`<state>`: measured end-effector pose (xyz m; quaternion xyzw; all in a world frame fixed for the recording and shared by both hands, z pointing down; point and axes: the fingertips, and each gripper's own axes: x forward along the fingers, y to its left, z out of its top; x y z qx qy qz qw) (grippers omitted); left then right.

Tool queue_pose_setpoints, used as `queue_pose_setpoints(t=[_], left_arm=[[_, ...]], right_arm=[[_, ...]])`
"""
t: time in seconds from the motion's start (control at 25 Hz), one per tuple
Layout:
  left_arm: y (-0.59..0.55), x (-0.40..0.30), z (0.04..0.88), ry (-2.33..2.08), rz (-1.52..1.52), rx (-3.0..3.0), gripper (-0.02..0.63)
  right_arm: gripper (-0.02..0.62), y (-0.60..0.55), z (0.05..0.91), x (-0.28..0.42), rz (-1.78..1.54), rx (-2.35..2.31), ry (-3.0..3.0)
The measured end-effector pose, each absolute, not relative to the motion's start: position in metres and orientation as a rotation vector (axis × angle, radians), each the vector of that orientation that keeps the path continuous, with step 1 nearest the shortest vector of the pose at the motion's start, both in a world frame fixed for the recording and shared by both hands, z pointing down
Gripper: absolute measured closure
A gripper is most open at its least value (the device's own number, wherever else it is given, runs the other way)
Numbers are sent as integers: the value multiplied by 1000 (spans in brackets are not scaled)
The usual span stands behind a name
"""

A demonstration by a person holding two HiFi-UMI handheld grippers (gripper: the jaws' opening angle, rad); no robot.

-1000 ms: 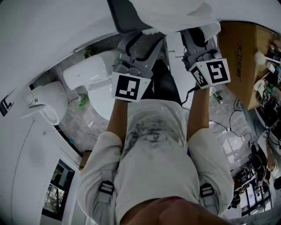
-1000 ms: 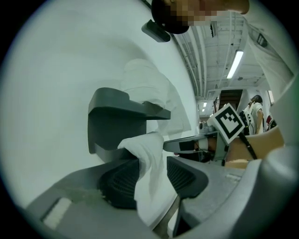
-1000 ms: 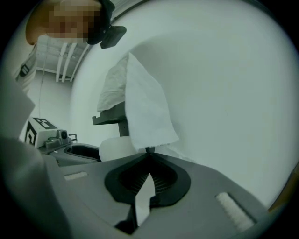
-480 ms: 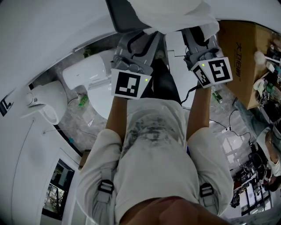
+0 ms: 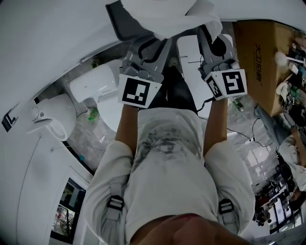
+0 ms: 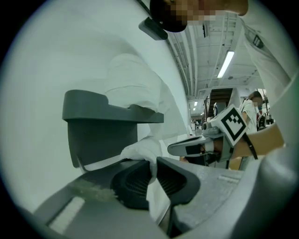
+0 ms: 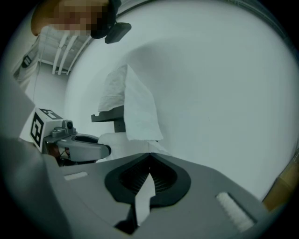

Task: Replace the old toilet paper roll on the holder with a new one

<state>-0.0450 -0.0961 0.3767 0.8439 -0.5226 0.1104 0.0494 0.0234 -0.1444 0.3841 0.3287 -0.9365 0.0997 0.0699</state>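
A dark grey wall holder [image 6: 104,127] carries crumpled white toilet paper [image 6: 135,88] draped over its top. In the head view both grippers reach up under that paper [image 5: 167,14]. My left gripper [image 6: 153,164] is closing, and a fold of the paper sits pinched between its ribbed pads. My right gripper [image 7: 149,158] is shut on a thin sheet, with a strip [image 7: 144,193] trailing back between its jaws. More paper [image 7: 135,109] hangs over the holder [image 7: 111,116] beyond it. Each gripper shows in the other's view: right gripper [image 6: 196,147], left gripper [image 7: 80,147]. No roll core is visible.
A white toilet [image 5: 95,82] stands left of the grippers, and a second white fixture [image 5: 52,115] sits further left. A cardboard box [image 5: 260,50] stands at the right against the wall. Cables [image 5: 248,139] lie on the floor. Another person [image 6: 257,100] stands far off.
The left gripper's jaws have drawn together from wide open onto the paper. The right gripper stays shut. Both hands have hardly moved.
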Motion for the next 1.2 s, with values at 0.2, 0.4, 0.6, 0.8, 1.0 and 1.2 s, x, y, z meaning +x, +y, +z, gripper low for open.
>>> queue_pose_setpoints(t=[0.2,0.4,0.6,0.8,1.0,1.2], left_arm=[[-101,-38,377,-1570,341,2581,572],[-105,-32,376,-1565,328,2573,575],[-111,-24,377,-1568,324,2568,580],[-118,-17,375,-1572,314,2561,583],[-123,-10,376,-1564,322,2564,583],[-127,-5,376,-1559,323,2562,583]], right_arm=[[592,-133,382,28,275,985,-2812],[594,-125,379,28,252,984,-2803],[592,-123,377,33,255,1010,-2793],[592,-123,376,37,255,1028,-2784],[593,-124,377,39,262,1037,-2774],[592,-125,377,42,268,1049,-2767]])
